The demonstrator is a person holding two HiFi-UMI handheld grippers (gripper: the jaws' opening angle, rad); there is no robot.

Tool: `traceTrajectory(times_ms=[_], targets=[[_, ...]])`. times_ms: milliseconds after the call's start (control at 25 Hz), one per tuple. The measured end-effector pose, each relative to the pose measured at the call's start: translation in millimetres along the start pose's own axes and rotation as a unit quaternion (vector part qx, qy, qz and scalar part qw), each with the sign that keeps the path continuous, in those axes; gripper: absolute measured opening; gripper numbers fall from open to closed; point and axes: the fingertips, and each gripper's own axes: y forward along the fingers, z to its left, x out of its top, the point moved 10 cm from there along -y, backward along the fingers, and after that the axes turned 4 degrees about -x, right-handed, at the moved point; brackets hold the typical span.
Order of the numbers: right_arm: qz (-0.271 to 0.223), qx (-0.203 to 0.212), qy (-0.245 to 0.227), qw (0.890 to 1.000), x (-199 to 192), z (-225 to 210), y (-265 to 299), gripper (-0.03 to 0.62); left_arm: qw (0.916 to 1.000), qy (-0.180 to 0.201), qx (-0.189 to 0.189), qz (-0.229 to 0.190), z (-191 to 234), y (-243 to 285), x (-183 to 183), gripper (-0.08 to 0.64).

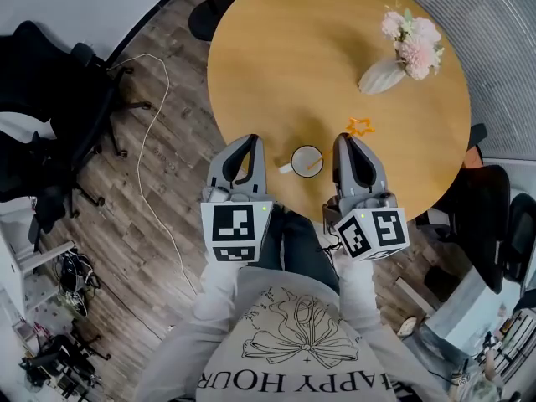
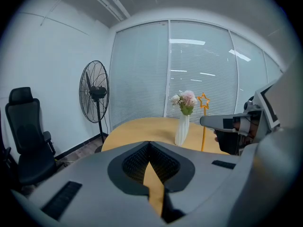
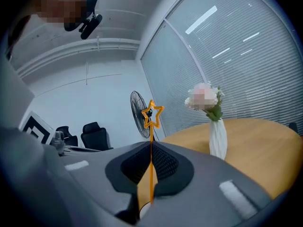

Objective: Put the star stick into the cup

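A white cup [image 1: 298, 156] stands near the front edge of the round wooden table [image 1: 285, 48], between my two grippers. My right gripper [image 1: 345, 139] is shut on the orange star stick [image 3: 152, 113]. The stick rises between the jaws, with the star above the tips. In the head view the star [image 1: 360, 126] lies just beyond the right gripper's tip, and the stick's lower part slants into the cup's mouth. The left gripper [image 1: 254, 139] hangs left of the cup, its jaws together and empty. In the left gripper view the stick [image 2: 204, 122] stands upright beside the right gripper [image 2: 232, 124].
A white vase of pink flowers [image 1: 383, 74] stands further back on the table, right of centre. Black office chairs [image 1: 50, 115] and a white cable [image 1: 151, 149] are on the wooden floor to the left. Another chair [image 1: 490, 195] sits at the right. A standing fan [image 2: 97, 96] is by the blinds.
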Motion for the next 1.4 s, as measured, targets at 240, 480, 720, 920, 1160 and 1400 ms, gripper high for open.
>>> traceTrajectory(times_ms=[240,480,720,920,1160,1400], targets=[[0.025,0.013,-0.002,1.0,-19,-3,10,0.014,0.9998,-0.009,0.008,0.015,2,4,-15,0.006],[0.048,0.019,-0.006,0.999,-38,-4,22,0.013,0.9992,-0.019,0.01,0.033,4,10,-30,0.006],[0.069,0.016,-0.002,0.997,-59,-9,30,0.014,0.998,-0.036,0.012,0.05,7,16,-49,0.006],[0.082,0.014,-0.012,0.996,-70,-13,35,0.014,0.9973,-0.041,0.011,0.06,8,21,-59,0.006],[0.094,0.01,-0.011,0.995,-78,-16,40,0.014,0.9967,-0.045,0.014,0.066,12,24,-64,0.006],[0.094,0.003,-0.004,0.996,-80,-22,45,0.014,0.9965,-0.044,0.01,0.069,12,29,-65,0.006]])
